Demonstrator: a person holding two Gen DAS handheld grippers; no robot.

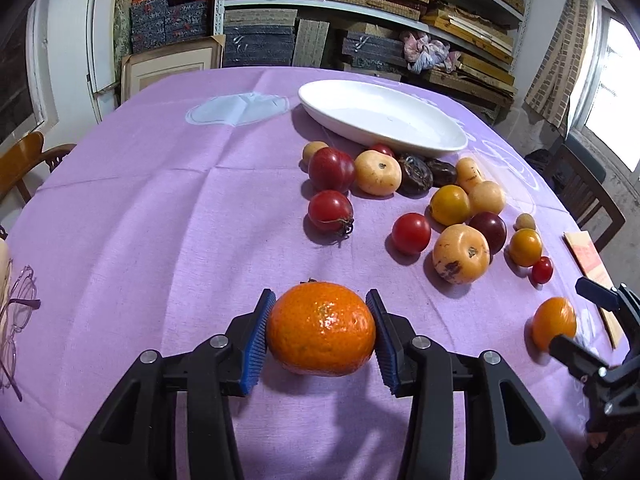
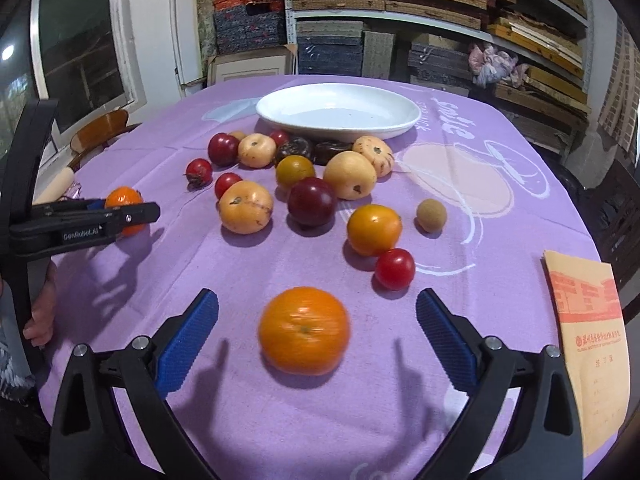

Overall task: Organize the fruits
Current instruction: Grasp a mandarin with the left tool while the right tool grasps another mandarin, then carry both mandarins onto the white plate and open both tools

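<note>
My left gripper [image 1: 320, 324] is shut on an orange mandarin [image 1: 321, 328], its blue pads pressed on both sides; it also shows in the right wrist view [image 2: 124, 210] at the left, held just above the cloth. My right gripper [image 2: 318, 332] is open, its pads wide apart around a second mandarin [image 2: 304, 330] that lies on the purple tablecloth; that mandarin also shows in the left wrist view [image 1: 554, 322]. A white oval plate [image 2: 280, 110] stands empty at the back. Several tomatoes, yellow fruits and dark fruits lie in front of it [image 2: 312, 202].
A tan booklet [image 2: 588, 320] lies at the table's right edge. Glasses [image 1: 18, 308] lie at the left edge. Chairs stand at both sides, and shelves full of boxes stand behind the table.
</note>
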